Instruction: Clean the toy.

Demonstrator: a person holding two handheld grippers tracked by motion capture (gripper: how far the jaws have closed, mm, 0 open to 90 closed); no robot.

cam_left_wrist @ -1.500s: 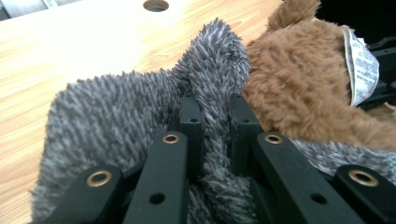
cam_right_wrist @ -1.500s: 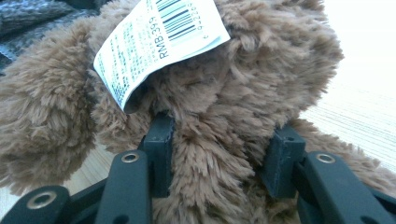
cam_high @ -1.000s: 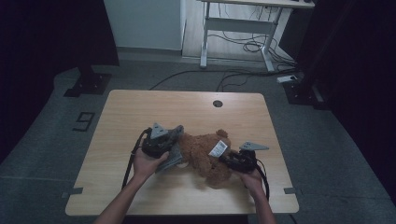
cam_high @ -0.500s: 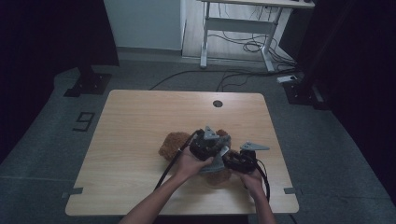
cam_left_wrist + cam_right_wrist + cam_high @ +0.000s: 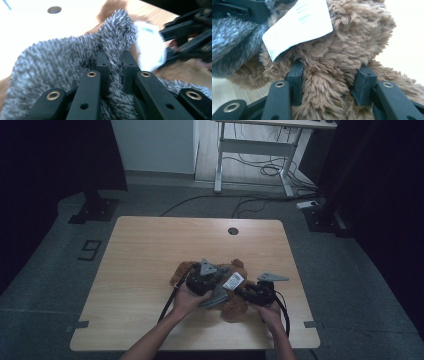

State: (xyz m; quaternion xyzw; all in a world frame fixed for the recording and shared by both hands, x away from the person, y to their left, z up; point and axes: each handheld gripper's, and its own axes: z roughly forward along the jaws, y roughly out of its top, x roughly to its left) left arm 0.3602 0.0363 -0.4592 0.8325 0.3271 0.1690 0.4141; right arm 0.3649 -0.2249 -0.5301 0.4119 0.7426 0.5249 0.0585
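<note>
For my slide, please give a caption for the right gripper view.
Right tool clamps the fluffy brown plush bear beside its white paper tag.

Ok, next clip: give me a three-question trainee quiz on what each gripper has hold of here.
1. True or false: the left gripper is shut on the grey fuzzy cloth.
2. What are the right gripper jaws clamped around?
A. the white tag
B. the brown plush toy
C. the table edge
3. In a few words: in the high view, where does the white tag lie relative to the two grippers?

Key
1. True; a fold of the cloth is pinched between its jaws.
2. B; the brown plush toy fills the gap between the jaws.
3. Between them, on the toy, on the wooden table.
</note>
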